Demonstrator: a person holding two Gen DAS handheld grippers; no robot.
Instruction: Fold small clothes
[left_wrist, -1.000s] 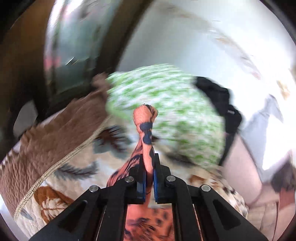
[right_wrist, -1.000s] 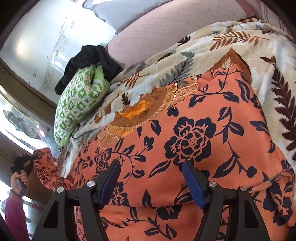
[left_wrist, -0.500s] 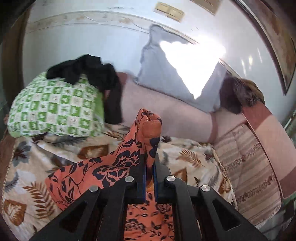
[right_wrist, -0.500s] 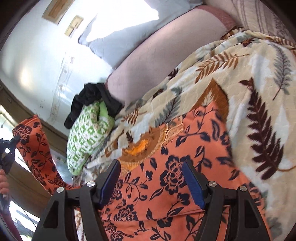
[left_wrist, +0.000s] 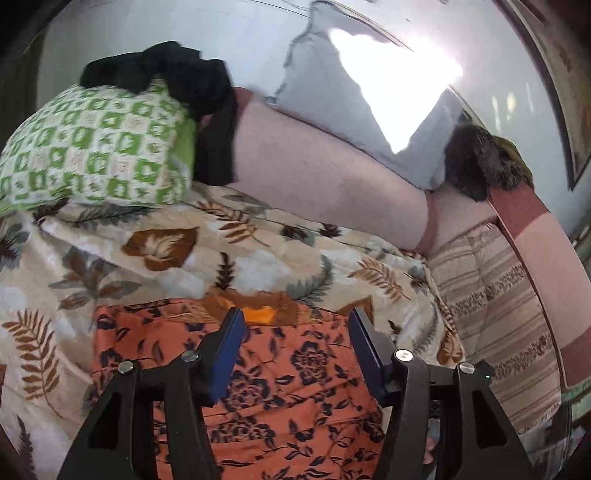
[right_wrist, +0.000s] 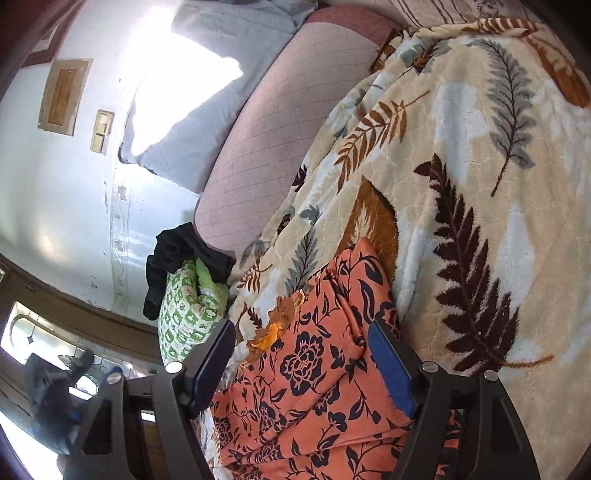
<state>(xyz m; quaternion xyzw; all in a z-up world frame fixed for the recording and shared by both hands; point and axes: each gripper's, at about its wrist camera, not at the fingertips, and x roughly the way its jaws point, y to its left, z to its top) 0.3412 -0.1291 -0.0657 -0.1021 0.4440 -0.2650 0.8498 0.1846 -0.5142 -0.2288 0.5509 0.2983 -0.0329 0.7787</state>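
Far left of the left-wrist view there's a green checked pillow (left_wrist: 96, 147) with some black clothing (left_wrist: 173, 74) dumped on top. Bottom middle is the thing that matters: the orange floral garment (left_wrist: 295, 387), lying on the leaf-print blanket (left_wrist: 229, 258) over the bed, brown neckline trim (left_wrist: 255, 306) pointing up-frame. The left gripper (left_wrist: 295, 350) hovers above it, fingers spread and opening, nothing pinched. In the right-wrist view the garment (right_wrist: 325, 369) sits bottom center, and a layer looks doubled over along its right edge, so I'd guess one fold is done. The right gripper (right_wrist: 303, 365) has its fingers wide apart and opening too, cloth under them but not gripped. Probably left: another fold or two and some smoothing.
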